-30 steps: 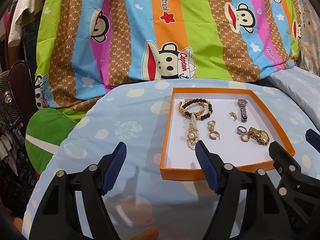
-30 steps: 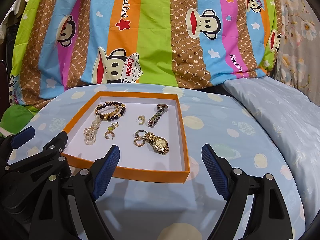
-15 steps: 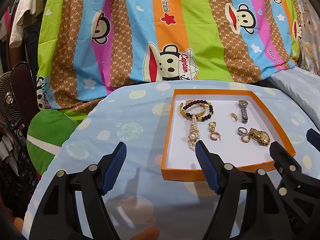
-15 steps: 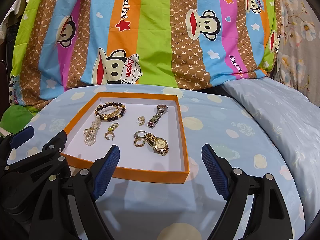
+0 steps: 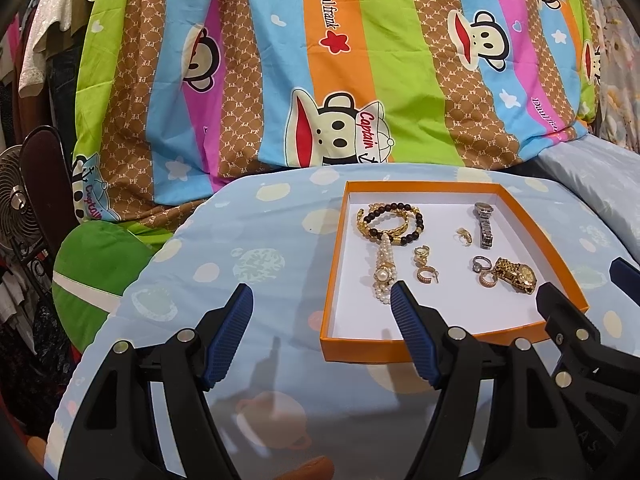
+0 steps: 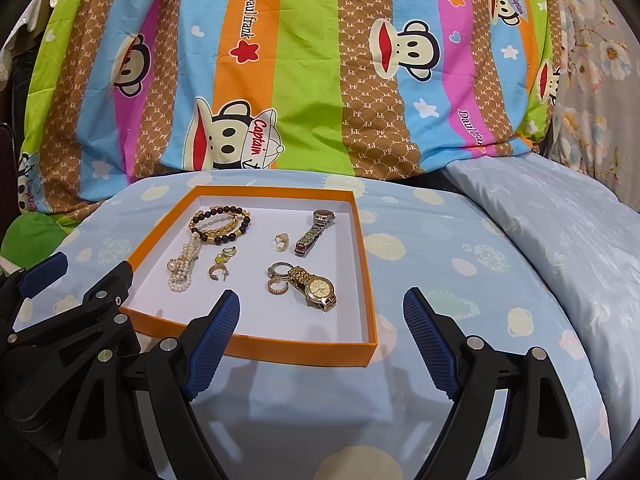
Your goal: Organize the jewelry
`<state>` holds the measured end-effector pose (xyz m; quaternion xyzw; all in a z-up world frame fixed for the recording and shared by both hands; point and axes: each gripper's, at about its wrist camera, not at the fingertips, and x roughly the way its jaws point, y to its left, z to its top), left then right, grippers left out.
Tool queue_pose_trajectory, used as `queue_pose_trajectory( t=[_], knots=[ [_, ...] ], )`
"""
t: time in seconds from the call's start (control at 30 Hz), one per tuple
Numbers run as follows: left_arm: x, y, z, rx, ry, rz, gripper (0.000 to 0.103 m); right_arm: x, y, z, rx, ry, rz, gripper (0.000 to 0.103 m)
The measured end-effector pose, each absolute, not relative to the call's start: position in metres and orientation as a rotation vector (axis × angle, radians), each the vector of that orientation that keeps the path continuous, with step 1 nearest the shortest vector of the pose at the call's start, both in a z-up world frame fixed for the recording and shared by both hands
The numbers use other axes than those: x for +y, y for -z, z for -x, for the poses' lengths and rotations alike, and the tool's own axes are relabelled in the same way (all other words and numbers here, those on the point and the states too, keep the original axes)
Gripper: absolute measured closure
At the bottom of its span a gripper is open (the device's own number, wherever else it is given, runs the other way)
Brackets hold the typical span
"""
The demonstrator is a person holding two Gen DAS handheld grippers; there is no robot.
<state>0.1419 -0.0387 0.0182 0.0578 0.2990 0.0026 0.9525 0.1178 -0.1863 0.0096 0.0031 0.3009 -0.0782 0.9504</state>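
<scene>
An orange box lid (image 5: 360, 347) (image 6: 312, 354) with a white floor lies on a blue cloth-covered surface. Inside lie dark bead and gold chain bracelets (image 5: 390, 220) (image 6: 220, 224), a pearl watch (image 5: 383, 276) (image 6: 182, 268), a silver watch (image 5: 485, 224) (image 6: 314, 232), a gold watch (image 5: 516, 274) (image 6: 316, 288), several rings (image 5: 482, 270) (image 6: 278, 276) and gold earrings (image 5: 425, 268) (image 6: 220, 266). My left gripper (image 5: 322, 298) hovers open before the box's near left corner. My right gripper (image 6: 322, 300) hovers open over the box's near right edge. Neither holds anything.
A striped monkey-print quilt (image 5: 340, 72) (image 6: 320, 72) rises behind the surface. A pale blue pillow (image 6: 560, 224) lies to the right. A green cushion (image 5: 92, 276), a fan (image 5: 16, 204) and hanging clothes (image 5: 24, 60) stand at the left.
</scene>
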Motion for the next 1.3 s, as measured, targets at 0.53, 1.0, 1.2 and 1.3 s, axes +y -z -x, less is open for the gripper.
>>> queue_pose_trajectory(
  t=[0.53, 1.0, 1.2, 1.3],
  knots=[
    [-0.0408, -0.0179, -0.1405, 0.605, -0.009, -0.121, 0.034, -0.1865, -0.0095, -0.1176, 0.612, 0.159, -0.006, 0.020],
    [-0.0411, -0.0181, -0.1402, 0.601, -0.007, -0.116, 0.034, -0.1860, -0.0092, -0.1178, 0.612, 0.159, -0.005, 0.020],
    [-0.0401, -0.0186, -0.1397, 0.601, -0.011, -0.119, 0.034, -0.1874, -0.0099, -0.1176, 0.612, 0.163, -0.002, 0.020],
    [-0.0401, -0.0187, -0.1395, 0.600, -0.011, -0.120, 0.034, -0.1892, -0.0110, -0.1164, 0.611, 0.166, 0.001, 0.020]
  ],
)
